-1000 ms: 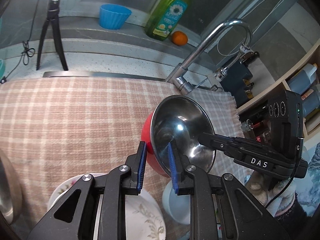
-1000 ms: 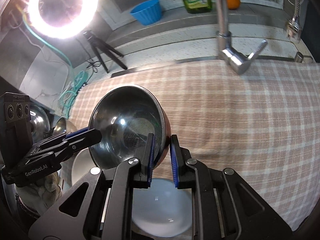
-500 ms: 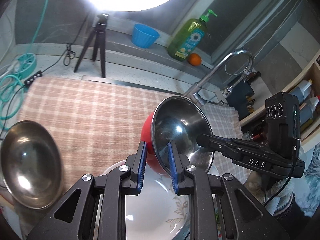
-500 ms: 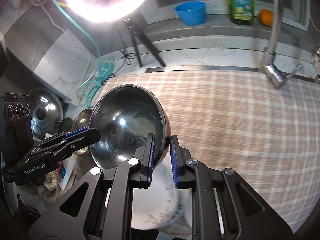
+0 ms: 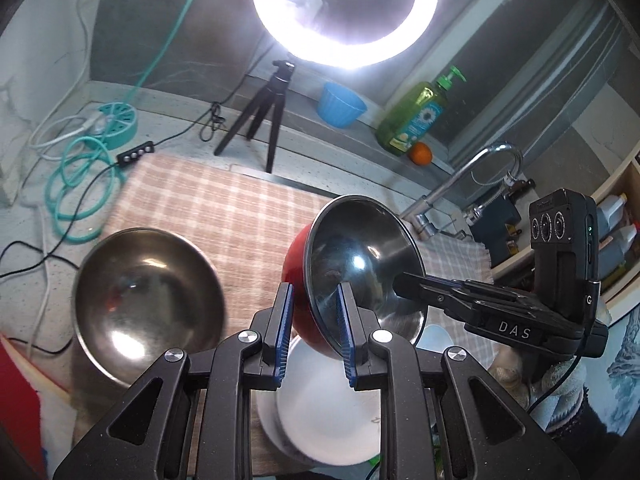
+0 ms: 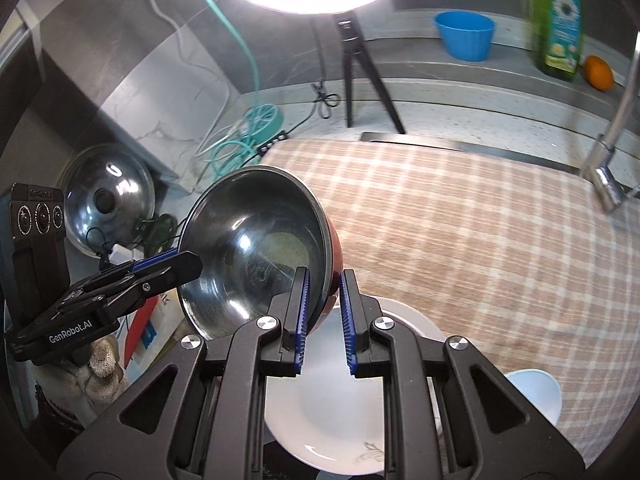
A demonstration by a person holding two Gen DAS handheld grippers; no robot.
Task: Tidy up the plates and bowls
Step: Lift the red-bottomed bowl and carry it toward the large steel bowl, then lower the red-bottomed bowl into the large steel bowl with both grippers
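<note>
Carrying the red-outside steel bowl tilted above the white plate, left gripper and right gripper both clamping its rim, likely needing lowering into the bigger steel bowl on the surface.

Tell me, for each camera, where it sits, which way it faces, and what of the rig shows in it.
Left wrist: on the left gripper, facing down over its fingers at the red-and-steel bowl and checked cloth; right gripper enters from the right.
Right wrist: on the right gripper, facing the same bowl; left gripper at left.
Shared: the bowl, both grippers clamped on its rim, the ring light.
</note>
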